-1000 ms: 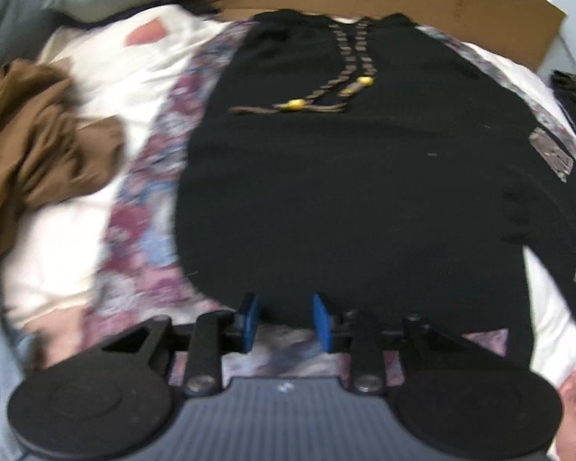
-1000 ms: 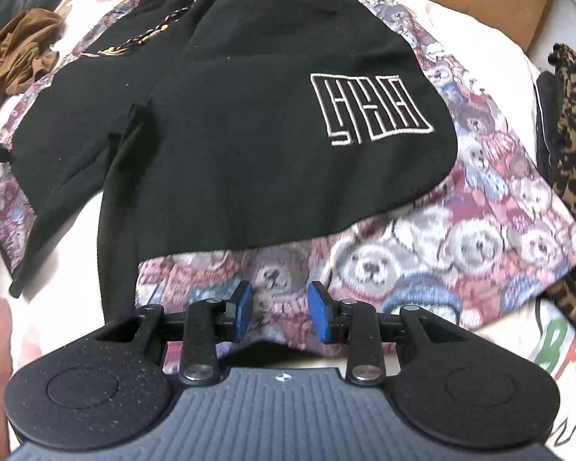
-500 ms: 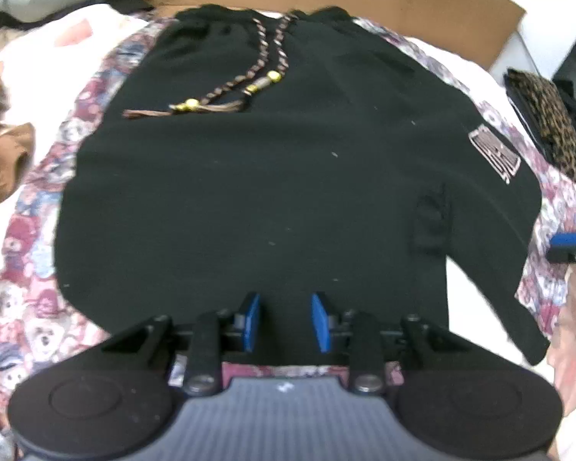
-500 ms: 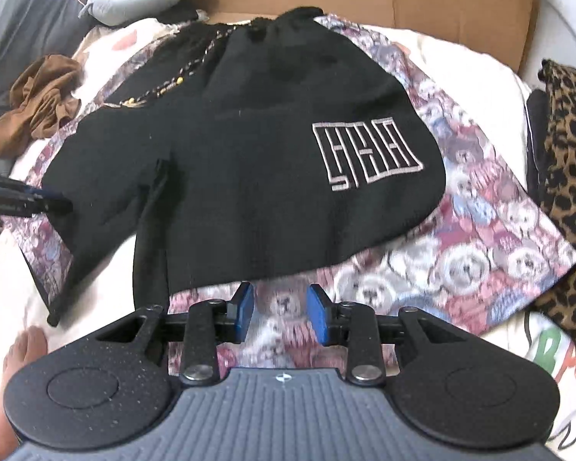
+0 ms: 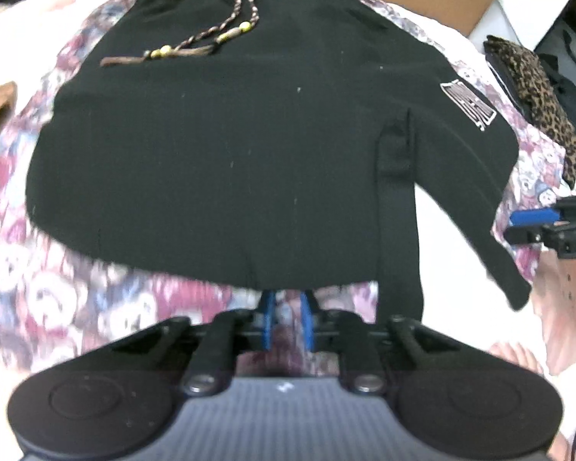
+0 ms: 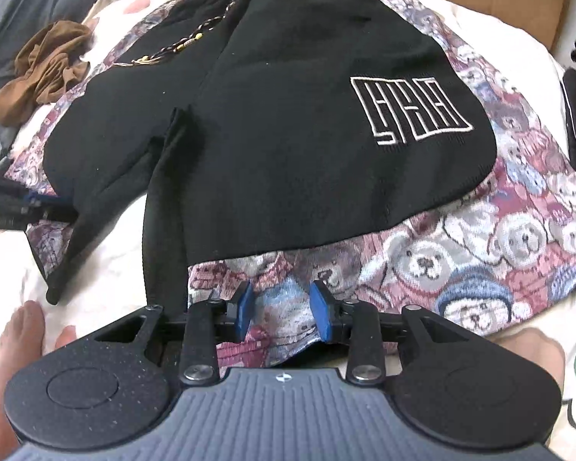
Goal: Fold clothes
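A bed with a cream cover carries everything. Directly on it lies a teddy-bear patterned blanket, spread flat, and on that blanket lie black shorts spread out. A crumpled brown garment lies on the cover at the left, beside the blanket. A leopard-print cloth lies at the right edge.

Count: one black shorts, one teddy-bear blanket, one brown garment, one leopard-print item, two grippers.
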